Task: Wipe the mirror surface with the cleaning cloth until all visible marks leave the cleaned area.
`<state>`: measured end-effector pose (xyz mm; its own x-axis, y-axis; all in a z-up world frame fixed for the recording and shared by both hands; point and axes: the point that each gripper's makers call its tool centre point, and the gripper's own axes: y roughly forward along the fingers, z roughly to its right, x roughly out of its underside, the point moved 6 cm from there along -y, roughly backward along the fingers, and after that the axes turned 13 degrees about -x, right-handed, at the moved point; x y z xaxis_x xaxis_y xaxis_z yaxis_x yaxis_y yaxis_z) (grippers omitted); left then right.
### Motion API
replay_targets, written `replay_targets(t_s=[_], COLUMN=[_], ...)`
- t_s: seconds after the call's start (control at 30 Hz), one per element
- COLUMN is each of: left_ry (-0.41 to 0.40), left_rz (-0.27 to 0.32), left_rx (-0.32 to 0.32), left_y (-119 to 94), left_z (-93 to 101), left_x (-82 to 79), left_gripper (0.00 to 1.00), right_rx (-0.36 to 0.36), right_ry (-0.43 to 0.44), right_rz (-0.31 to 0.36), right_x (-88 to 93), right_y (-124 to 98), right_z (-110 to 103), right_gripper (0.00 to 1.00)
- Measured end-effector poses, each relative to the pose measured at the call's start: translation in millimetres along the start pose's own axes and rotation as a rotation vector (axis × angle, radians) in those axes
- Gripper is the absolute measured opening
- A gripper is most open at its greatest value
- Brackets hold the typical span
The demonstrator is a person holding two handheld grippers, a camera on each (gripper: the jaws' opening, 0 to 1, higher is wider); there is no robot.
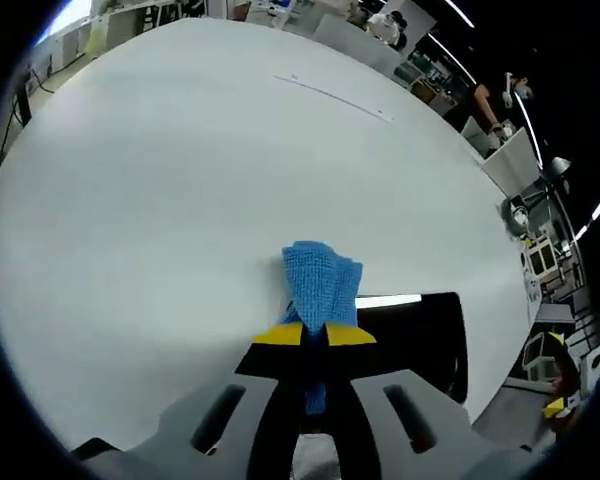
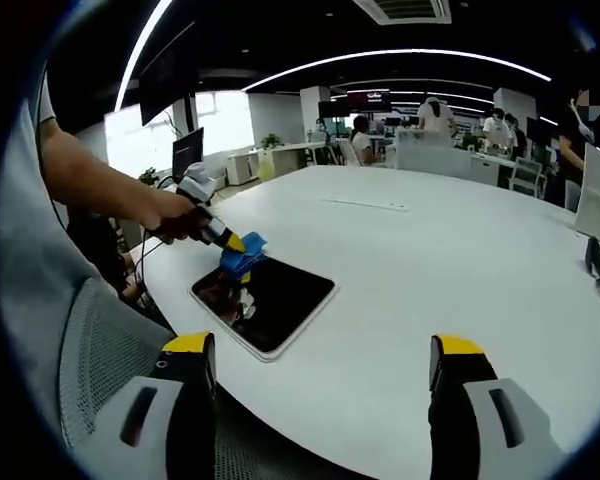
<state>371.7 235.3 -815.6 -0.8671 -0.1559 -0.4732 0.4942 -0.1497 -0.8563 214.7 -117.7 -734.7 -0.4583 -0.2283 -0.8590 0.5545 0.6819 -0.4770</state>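
Note:
A blue cleaning cloth (image 1: 320, 282) is pinched between the yellow-tipped jaws of my left gripper (image 1: 314, 336), which is shut on it. The cloth's free end hangs over the far edge of a dark rectangular mirror (image 1: 420, 335) lying flat on the white table (image 1: 180, 180). In the right gripper view the mirror (image 2: 275, 298) lies near the table's left edge, with the left gripper (image 2: 230, 243) and the cloth (image 2: 242, 257) held by a person's hand at its far left corner. My right gripper (image 2: 323, 352) stands wide open above the table's near edge, holding nothing.
The white table (image 2: 450, 260) is large and rounded. A thin strip (image 1: 335, 95) lies across its far part. A grey mesh chair (image 2: 100, 370) sits at the lower left. Desks, monitors and people stand beyond the table.

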Motion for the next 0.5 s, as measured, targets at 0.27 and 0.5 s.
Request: replay_targets(t_s=[0.27,0.5], left_ry=[-0.056,-0.053], left_rz=[-0.007,0.008], left_rx=[-0.005,-0.019], left_y=[-0.2,1.1], left_z=[-0.6,3.6], left_x=[0.1,-0.1], left_gripper=[0.03,0.03], right_rx=[-0.024,-0.031], right_ry=[-0.013,-0.002], right_rz=[0.030,0.029], right_x=[-4.8,-4.2], right_y=[2.7,2.0], right_z=[-1.1,-2.4], right_gripper=[0.99,0.99])
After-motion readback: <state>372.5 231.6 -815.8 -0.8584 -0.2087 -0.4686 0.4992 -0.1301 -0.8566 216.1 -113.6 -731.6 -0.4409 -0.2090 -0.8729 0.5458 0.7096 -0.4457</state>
